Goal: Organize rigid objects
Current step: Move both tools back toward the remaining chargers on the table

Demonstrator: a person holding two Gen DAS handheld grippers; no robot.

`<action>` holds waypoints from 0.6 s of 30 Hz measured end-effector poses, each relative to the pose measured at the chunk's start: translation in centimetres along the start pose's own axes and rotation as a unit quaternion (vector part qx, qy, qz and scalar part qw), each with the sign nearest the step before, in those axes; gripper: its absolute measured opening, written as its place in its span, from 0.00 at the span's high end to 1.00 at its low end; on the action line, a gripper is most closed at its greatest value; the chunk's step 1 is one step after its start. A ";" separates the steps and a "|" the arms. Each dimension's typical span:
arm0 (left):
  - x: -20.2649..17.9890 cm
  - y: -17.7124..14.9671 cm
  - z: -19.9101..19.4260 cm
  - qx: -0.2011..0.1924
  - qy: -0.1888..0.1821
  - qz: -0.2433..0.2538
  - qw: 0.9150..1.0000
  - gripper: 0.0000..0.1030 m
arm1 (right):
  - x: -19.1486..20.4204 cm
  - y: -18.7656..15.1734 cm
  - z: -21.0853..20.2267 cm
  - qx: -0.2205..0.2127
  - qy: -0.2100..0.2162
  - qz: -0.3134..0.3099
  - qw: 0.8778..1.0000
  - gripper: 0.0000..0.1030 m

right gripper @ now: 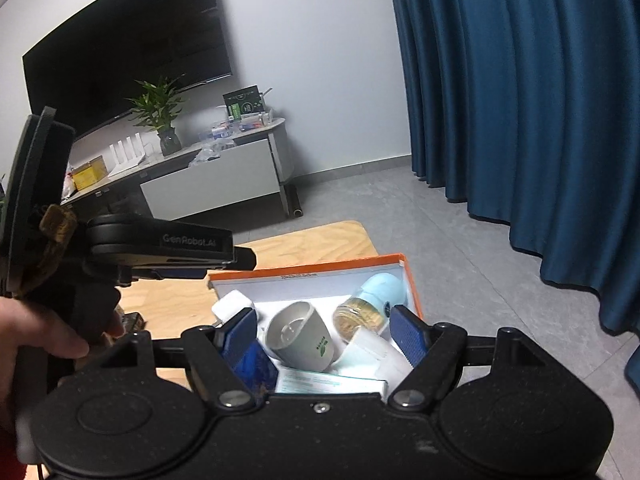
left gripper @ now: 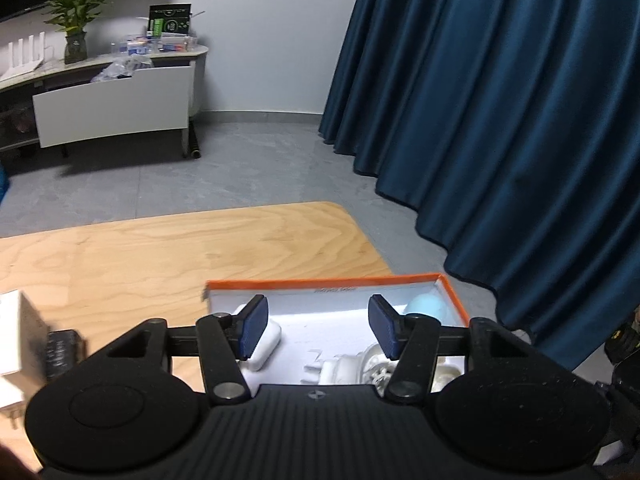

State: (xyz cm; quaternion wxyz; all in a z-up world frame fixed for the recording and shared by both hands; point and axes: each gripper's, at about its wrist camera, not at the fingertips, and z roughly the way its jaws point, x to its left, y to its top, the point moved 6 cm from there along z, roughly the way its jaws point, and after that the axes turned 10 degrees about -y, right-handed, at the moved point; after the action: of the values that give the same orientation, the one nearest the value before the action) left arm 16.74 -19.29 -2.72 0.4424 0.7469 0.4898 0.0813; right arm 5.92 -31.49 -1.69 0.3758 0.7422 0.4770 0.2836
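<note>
An orange-rimmed white box (left gripper: 320, 282) (right gripper: 304, 264) sits at the wooden table's far right corner. In it lie a white case (left gripper: 266, 340), a grey-white cup on its side (right gripper: 300, 338), a bottle with a light blue cap (right gripper: 370, 300) (left gripper: 424, 306), a white tube (right gripper: 380, 354) and a flat teal-white packet (right gripper: 320, 384). My left gripper (left gripper: 318, 330) is open and empty over the box. My right gripper (right gripper: 326, 334) is open and empty, its jaws on either side of the cup and above it. The left gripper's body (right gripper: 160, 248) shows in the right wrist view.
A white box (left gripper: 18, 336) and a dark object (left gripper: 62, 350) stand at the table's (left gripper: 180, 248) left. Beyond the table are grey floor, a blue curtain (left gripper: 500, 100) on the right and a white cabinet (left gripper: 112, 108) with a plant (left gripper: 76, 12) at the back.
</note>
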 end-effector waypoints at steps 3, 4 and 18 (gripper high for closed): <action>0.4 -0.3 -1.3 -0.004 0.016 -0.001 1.000 0.35 | 0.8 0.1 -0.4 0.000 0.007 -0.006 1.000 0.14; 0.6 -0.4 -1.8 -0.007 0.023 -0.004 1.000 0.32 | 1.1 0.2 -0.6 0.000 0.010 -0.008 1.000 0.14; 5.2 -2.3 -8.0 -0.005 0.103 -0.048 0.994 0.21 | 6.2 -0.2 -1.6 0.019 0.056 -0.037 0.998 0.14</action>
State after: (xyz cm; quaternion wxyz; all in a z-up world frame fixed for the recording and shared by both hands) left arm 13.44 -10.17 -1.25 0.3967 0.7080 0.5675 0.1388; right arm 6.96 -25.21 -0.61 0.3450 0.7140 0.5295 0.3013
